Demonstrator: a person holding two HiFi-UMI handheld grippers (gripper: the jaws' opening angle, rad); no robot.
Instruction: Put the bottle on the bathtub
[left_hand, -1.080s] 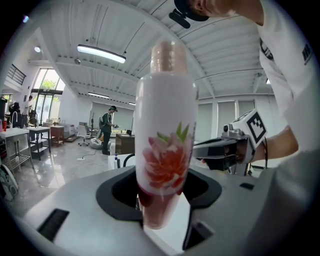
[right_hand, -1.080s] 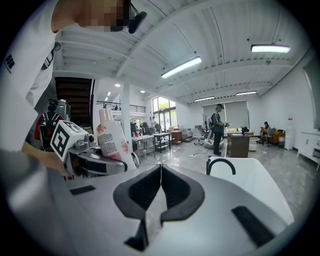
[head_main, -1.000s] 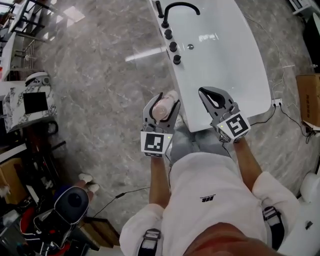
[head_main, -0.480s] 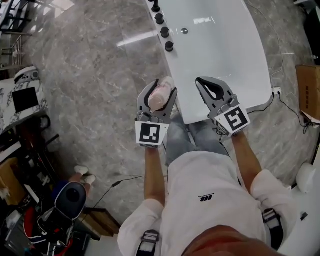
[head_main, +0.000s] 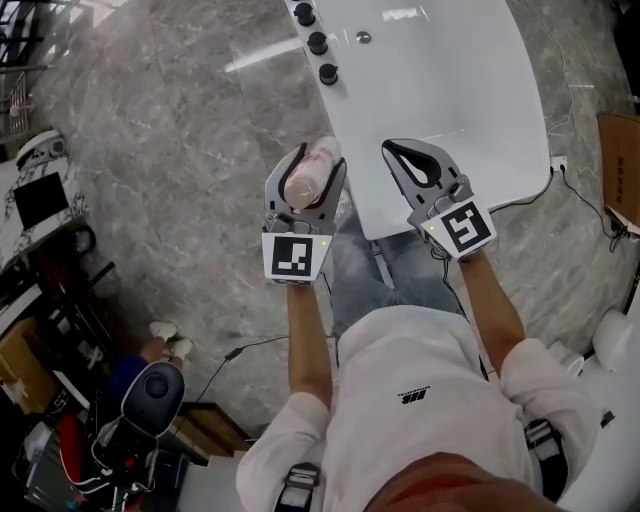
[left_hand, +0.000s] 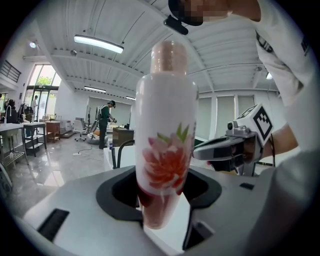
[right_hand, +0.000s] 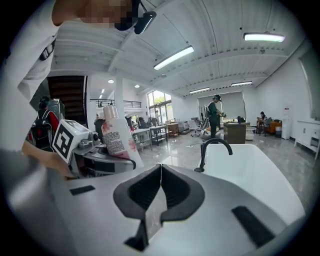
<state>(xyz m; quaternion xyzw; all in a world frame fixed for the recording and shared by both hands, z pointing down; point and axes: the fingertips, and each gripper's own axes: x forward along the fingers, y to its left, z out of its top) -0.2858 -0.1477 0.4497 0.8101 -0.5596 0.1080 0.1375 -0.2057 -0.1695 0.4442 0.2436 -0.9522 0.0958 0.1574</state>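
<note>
Room: a wide hall with a grey marble-like floor (head_main: 170, 150); the white bathtub (head_main: 450, 120) stands in front of the person.
Bottle place: the bottle (head_main: 308, 178) is in the left gripper (head_main: 312, 165), over the floor just beside the near corner of the bathtub, not yet on it.
Left gripper: its jaws are clamped on the lower part of the bottle; the pink cap end points away from the hand.
Right gripper: the right gripper (head_main: 398, 150) has its jaws pressed together with nothing between them, above the near end of the bathtub.
Handling: the bottle looks like a light, stiff plastic one with a glossy wall, so I think it can slip in the pads. It is tall and narrow and may fall over on the rim. A hold nearer the middle of the body seems safer.
Count: one bottle, one bathtub, two grippers, three dark knobs (head_main: 317, 43) on the tub edge, one black faucet (right_hand: 212, 150).
</note>
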